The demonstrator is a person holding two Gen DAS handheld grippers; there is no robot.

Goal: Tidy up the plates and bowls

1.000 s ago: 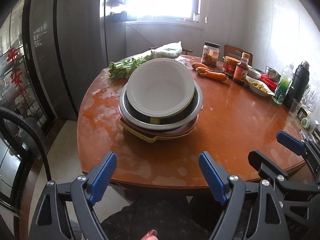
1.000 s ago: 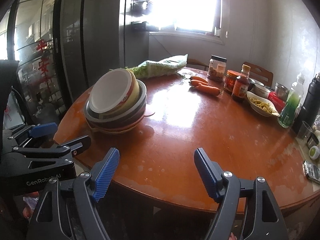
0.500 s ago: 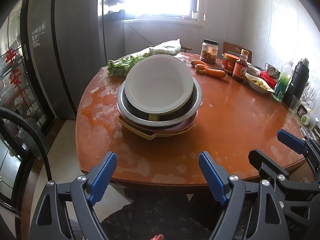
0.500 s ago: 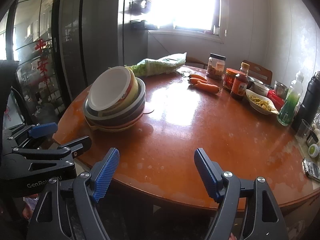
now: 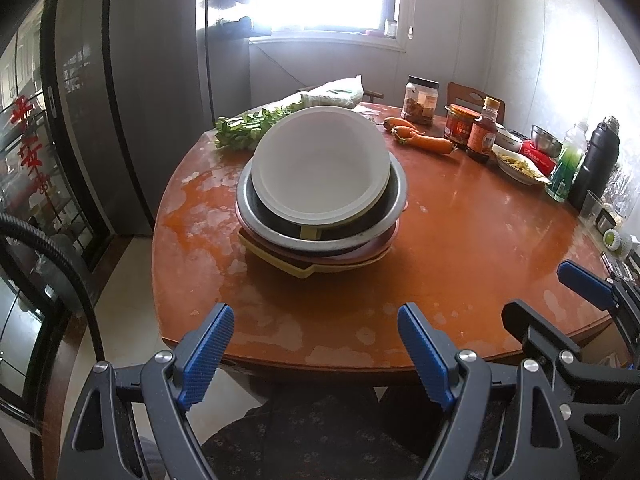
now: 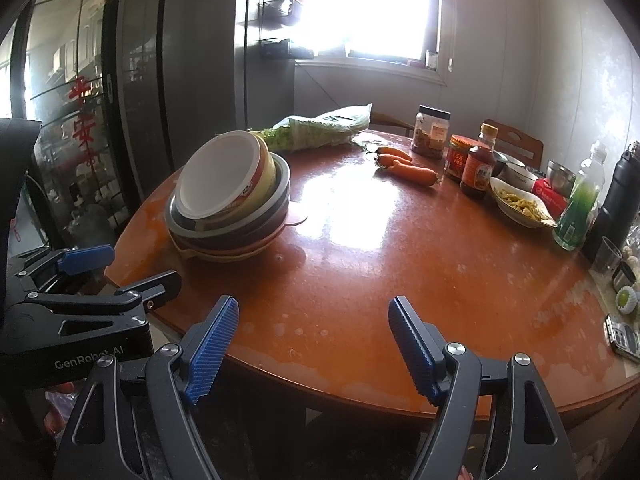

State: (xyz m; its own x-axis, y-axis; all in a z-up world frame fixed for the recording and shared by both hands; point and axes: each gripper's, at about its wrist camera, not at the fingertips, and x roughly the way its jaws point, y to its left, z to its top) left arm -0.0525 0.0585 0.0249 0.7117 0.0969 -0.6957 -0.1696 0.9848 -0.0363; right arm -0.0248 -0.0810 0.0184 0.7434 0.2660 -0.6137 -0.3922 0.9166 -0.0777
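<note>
A stack of dishes stands on the round orange-brown table [image 5: 460,248] [image 6: 360,264]. On top a white bowl [image 5: 320,168] [image 6: 218,174] with a yellow outside leans toward me inside a steel basin [image 5: 320,232] [image 6: 276,184], which rests on pink and yellow plates [image 5: 316,266] [image 6: 224,254]. My left gripper [image 5: 316,346] hangs open at the table's near edge, in front of the stack, with nothing between its blue pads. My right gripper [image 6: 314,342] is open too, over the near edge to the right of the stack, empty. Each gripper shows in the other's view.
Leafy greens [image 5: 248,126] and a bagged vegetable [image 6: 324,128] lie behind the stack. Carrots [image 6: 408,170], jars [image 6: 432,132], a sauce bottle [image 6: 478,168], a dish of food [image 6: 520,204], a green bottle [image 6: 578,210] and a black flask [image 6: 620,200] crowd the right side. A dark cabinet stands on the left.
</note>
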